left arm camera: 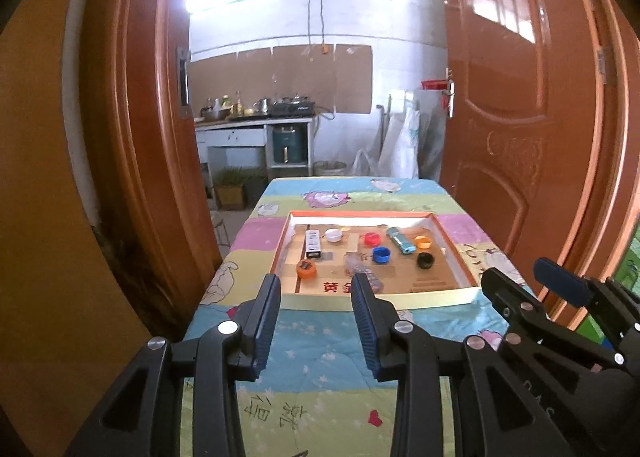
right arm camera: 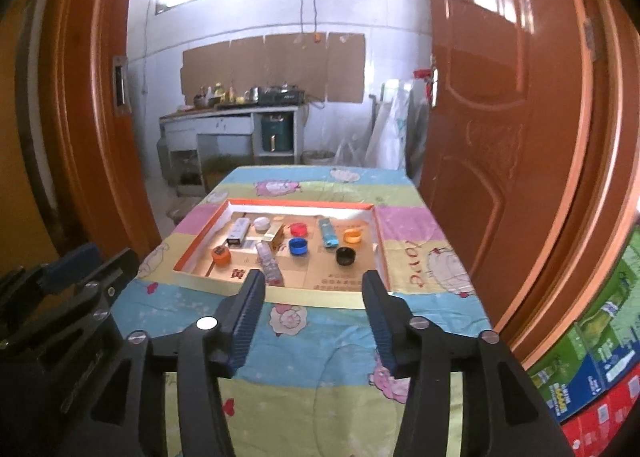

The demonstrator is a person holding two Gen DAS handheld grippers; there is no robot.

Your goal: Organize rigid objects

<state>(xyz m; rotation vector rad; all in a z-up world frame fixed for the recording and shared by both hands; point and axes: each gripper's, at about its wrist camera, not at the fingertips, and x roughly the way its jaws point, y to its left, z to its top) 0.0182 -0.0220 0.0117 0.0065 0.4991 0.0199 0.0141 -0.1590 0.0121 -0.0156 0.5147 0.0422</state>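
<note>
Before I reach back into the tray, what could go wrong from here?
1. The clear plastic bottle lies on its side near the front wall of the shallow cardboard tray; a nudge could roll it.
2. The blue bottle cap, red bottle cap and black bottle cap sit close together, so an open claw may bump a neighbour.
3. The left claw and right claw hover side by side and might collide.

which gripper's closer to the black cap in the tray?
Right, by a modest margin. The right gripper sits nearly in line with the black cap; the left gripper is off to its left.
</note>
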